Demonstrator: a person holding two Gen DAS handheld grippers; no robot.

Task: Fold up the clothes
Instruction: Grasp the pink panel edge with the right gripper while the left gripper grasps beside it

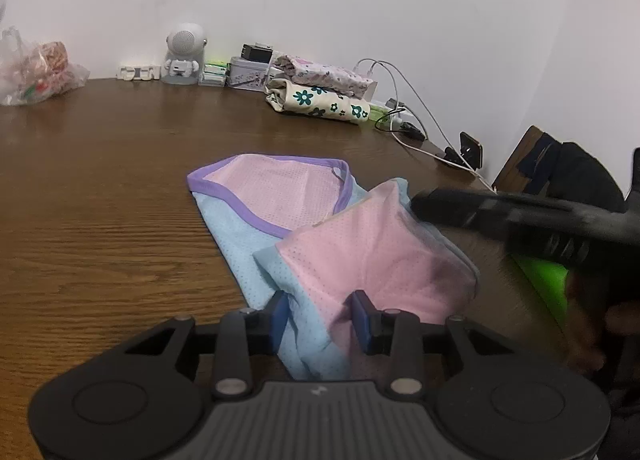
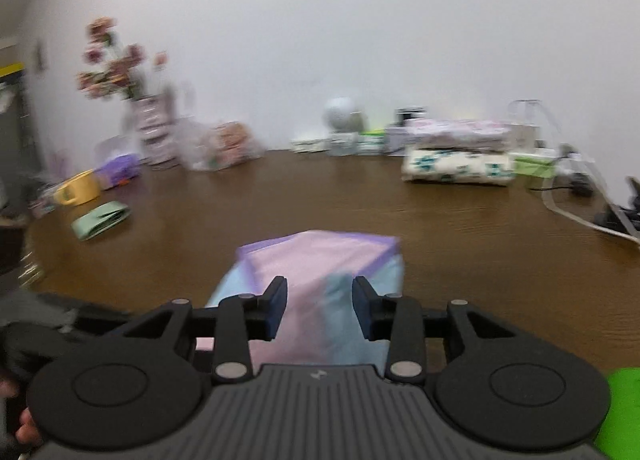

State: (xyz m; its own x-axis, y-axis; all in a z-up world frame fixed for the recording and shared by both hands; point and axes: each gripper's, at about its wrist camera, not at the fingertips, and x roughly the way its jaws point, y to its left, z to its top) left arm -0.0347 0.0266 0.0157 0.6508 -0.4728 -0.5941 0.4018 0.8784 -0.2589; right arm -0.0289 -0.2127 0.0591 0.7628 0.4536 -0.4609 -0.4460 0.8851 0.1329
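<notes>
Left wrist view first: the left tool has its jaws partly apart, and the near edge of the pink and blue mesh garment lies in the gap between the blue pads, which do not press on it, so it holds nothing. Just ahead of that tool the garment lies on the brown desk with one pink flap turned over its blue body and the purple-trimmed opening beyond, farther from the tool. To its right the right tool reaches in at the garment's far right edge, blurred. From the right wrist view the right tool also stands partly open over the cloth, gripping nothing, the garment directly in front of it. I judge the fold only begun: one flap is over, the piece is not yet a neat packet, and more folds remain. Far ahead, by the wall, two folded floral garments sit stacked, probably finished pieces. As for containers, a clear plastic bag far to the left holds reddish packets I cannot identify, a tin box stands shut near the stack, and a yellow cup at the far left shows no contents.
</notes>
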